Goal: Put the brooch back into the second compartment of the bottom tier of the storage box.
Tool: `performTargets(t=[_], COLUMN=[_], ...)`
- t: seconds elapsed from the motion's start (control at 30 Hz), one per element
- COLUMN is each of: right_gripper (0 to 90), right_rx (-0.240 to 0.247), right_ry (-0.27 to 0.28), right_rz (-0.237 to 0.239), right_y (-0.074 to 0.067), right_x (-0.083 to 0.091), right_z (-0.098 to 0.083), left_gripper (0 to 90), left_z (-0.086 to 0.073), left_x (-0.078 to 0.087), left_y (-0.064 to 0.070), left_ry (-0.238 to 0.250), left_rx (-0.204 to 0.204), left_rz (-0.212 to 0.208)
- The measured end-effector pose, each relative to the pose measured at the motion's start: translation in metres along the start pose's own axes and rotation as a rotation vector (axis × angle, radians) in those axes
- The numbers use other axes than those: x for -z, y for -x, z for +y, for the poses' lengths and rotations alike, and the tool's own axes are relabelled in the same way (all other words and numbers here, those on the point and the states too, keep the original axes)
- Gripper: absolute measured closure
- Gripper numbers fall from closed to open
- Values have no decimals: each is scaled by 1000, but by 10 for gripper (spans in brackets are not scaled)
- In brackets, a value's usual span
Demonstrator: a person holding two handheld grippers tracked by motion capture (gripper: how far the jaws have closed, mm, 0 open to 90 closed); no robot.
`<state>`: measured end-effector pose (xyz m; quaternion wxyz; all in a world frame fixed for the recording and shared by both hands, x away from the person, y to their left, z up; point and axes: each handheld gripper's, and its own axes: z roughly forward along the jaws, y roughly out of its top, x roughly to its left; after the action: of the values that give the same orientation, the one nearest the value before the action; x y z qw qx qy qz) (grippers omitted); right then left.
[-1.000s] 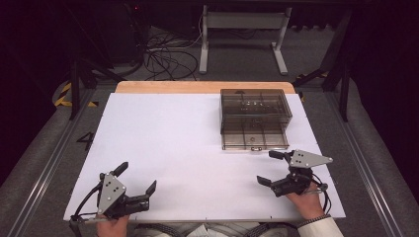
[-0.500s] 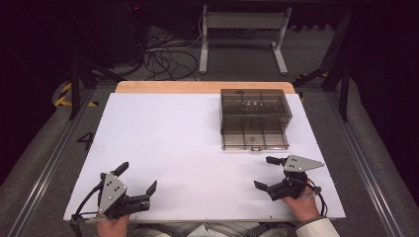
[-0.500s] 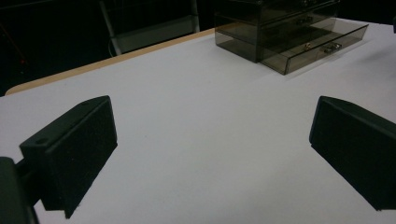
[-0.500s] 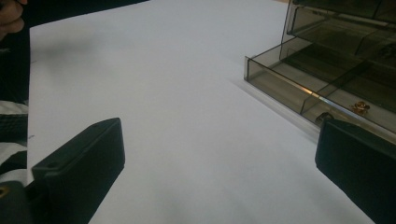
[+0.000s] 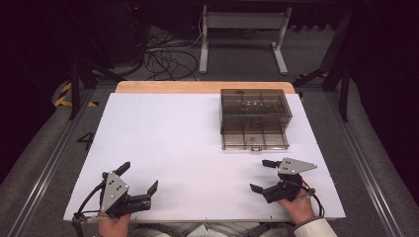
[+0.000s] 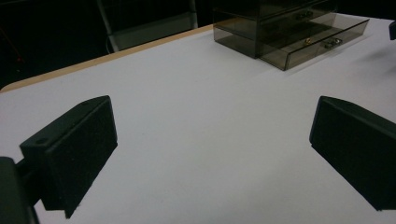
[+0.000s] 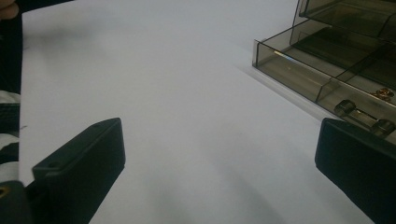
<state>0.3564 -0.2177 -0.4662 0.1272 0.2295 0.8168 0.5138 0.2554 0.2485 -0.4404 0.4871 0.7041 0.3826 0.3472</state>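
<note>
A white worktop (image 5: 163,143) with a pale wooden far edge (image 5: 168,87) stands in a dim room. Grey floor (image 5: 44,148) surrounds it, with metal rails (image 5: 54,153) along both sides. Behind lie tangled black cables (image 5: 165,54), a grey metal frame (image 5: 242,29) and yellow-black hazard tape (image 5: 63,94).

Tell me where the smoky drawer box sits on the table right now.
In the high view the drawer box sits at the table's far right, near the wooden edge, with its lower drawer pulled open toward the right gripper.
</note>
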Motion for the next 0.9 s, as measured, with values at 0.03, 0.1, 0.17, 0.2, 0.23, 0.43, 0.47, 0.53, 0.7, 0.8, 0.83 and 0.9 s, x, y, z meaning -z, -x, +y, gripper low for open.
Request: performTargets(t=[0.03,0.1,0.17,0.2,0.23,0.43,0.47,0.53,0.7,0.8,0.83,0.9], right_gripper=[23,23,23,23,24,23,23,23,23,23,23,23], right_rx=[1,8,16,18,18,22,24,26,28,29,29,29], right_ry=[-6,-6,-5,-5,-5,-3,-2,-1,-2,-1,-1,0], right_rz=[-4,-6,-6,-5,-5,-9,-10,-11,-11,-10,-10,-12], right_y=[0,0,-1,-1,-1,-2,-2,-2,-2,-2,-2,-2], right_x=[-1,-1,0,-1,-1,0,0,0,0,0,0,0], right_z=[0,0,1,1,1,1,1,1,1,1,1,1], left_gripper=[17,17,17,17,17,17,17,17,17,17,17,17], left_z=[0,0,0,0,1,1,1,1,1,1,1,1], left_x=[0,1,1,1,1,2,2,2,1,2,2,2], left_y=[0,0,0,0,0,0,0,0,0,0,0,0], left_ry=[0,3,5,6,6,6,8,7,3,4,5,3], left_rx=[-3,-3,-1,-2,-2,0,1,0,-1,1,0,0], left_rz=[0,1,-1,-1,-1,2,1,1,3,3,4,1])
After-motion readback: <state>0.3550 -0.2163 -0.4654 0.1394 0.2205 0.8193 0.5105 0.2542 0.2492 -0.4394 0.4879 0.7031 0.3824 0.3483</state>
